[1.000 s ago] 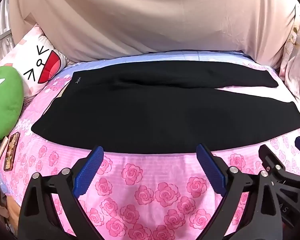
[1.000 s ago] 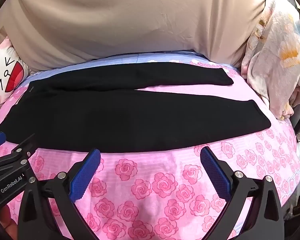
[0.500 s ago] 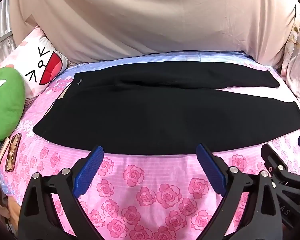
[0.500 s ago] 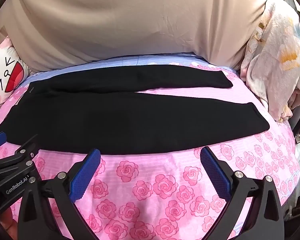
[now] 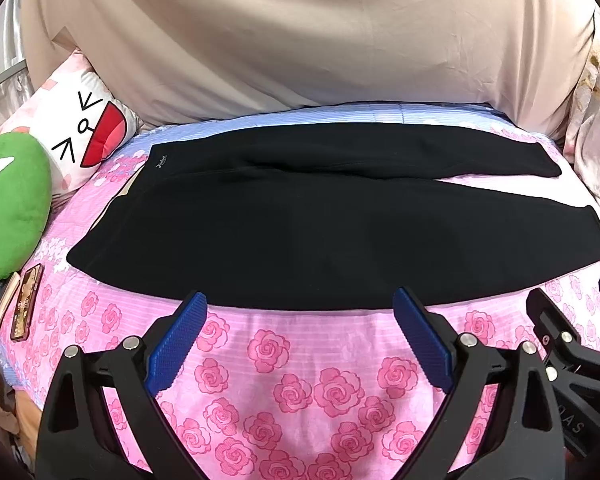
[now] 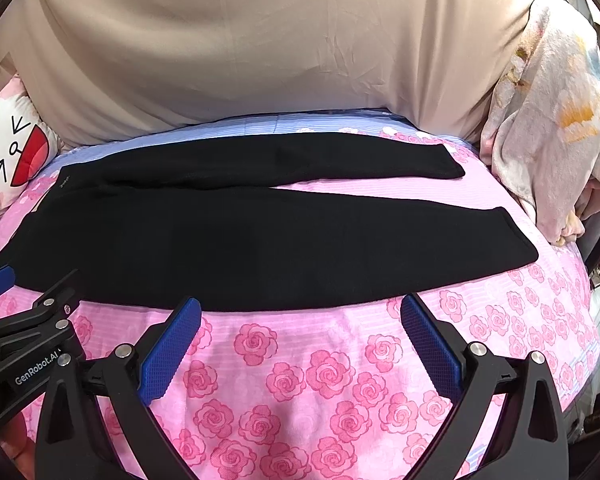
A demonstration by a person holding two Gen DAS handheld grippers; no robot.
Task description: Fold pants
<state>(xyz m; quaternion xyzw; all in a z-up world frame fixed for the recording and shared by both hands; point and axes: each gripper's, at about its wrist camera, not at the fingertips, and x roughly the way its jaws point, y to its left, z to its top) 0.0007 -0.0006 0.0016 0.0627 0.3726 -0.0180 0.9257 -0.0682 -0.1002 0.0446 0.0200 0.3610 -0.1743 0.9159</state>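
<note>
Black pants (image 5: 340, 236) lie flat, legs spread, on the rose-print bed (image 5: 300, 380), while the left hand-held gripper (image 5: 296, 340) and right hand-held gripper (image 6: 300, 340) hover before them, jaws wide apart, empty.

Even, bright indoor light is falling softly; fisheye lenses are bending both views, dark vignettes are crowding corners, and focus is holding sharp.

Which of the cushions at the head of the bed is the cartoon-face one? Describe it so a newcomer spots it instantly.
Start at the pink rose-print bedsheet and follow the black pants to their waistband end on the left. Two cushions sit there against the beige fabric backdrop. The white cartoon-face cushion has black line eyes and an open red mouth; its neighbour, the plain green plush cushion, lies nearer the camera.
</note>
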